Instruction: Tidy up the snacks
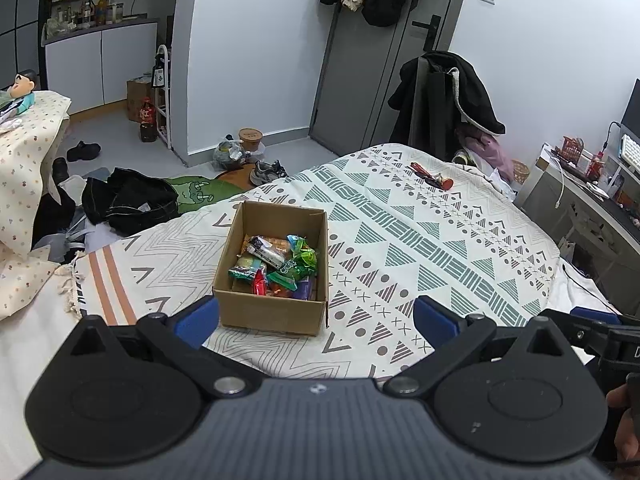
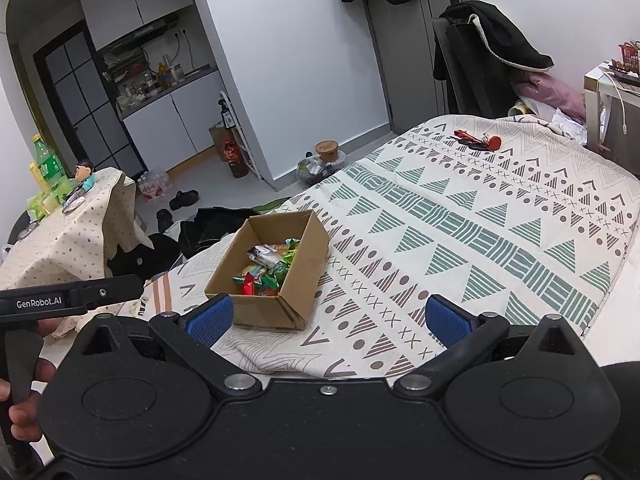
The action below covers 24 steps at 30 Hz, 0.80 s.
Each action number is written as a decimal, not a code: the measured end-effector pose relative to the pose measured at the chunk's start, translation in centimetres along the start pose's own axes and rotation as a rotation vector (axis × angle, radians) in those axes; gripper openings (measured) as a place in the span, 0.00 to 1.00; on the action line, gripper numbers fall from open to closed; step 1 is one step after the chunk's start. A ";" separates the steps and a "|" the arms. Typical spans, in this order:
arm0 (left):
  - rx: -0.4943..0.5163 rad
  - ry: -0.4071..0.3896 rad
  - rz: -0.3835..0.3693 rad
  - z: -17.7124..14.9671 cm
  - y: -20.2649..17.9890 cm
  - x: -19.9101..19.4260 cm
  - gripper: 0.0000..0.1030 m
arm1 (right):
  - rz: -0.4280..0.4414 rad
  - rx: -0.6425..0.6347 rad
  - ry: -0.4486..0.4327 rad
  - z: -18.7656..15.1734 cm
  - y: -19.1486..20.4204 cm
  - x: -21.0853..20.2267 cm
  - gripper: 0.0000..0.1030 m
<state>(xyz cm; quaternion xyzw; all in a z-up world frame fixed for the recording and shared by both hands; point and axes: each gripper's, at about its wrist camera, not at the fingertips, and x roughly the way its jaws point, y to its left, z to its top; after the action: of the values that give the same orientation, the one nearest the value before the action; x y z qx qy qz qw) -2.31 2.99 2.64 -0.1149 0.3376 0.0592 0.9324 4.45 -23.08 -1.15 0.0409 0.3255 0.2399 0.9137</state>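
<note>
The left gripper (image 1: 316, 320) is held above the near edge of the bed, its blue-padded jaws spread wide with nothing between them. The right gripper (image 2: 328, 318) is held likewise, jaws wide and empty. The open brown corrugated cardboard box (image 1: 272, 314) rests on the cream woven bedspread with teal and brown geometric print (image 1: 420, 240), just ahead of the left gripper's left jaw and slightly left of the centre line between the jaws; in the right wrist view the same box (image 2: 260, 312) lies ahead of the left jaw, turned at an angle. The box walls are upright and its top is fully open. Inside lies a loose heap of crinkled foil and plastic snack packets (image 1: 276, 264), mostly green, with red, orange, purple and silver pieces, none rising above the rim. Ahead of and to the right of both pairs of jaws the bedspread is flat and unobstructed as far as a small cluster of red and dark objects (image 1: 432, 178) near the far edge. Beyond the left edge of the bed, dark clothing (image 1: 128, 200) lies on the grey floor.
</note>
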 end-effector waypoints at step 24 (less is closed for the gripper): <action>-0.002 0.009 0.000 -0.2 -0.1 0.4 1.00 | -0.002 -0.001 -0.002 -0.1 0.2 0.2 1.00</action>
<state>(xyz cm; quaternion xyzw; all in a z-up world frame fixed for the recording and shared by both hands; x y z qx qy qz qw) -2.07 2.82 2.27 -0.1164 0.3419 0.0589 0.9306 4.41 -22.83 -1.30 0.0402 0.3244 0.2392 0.9143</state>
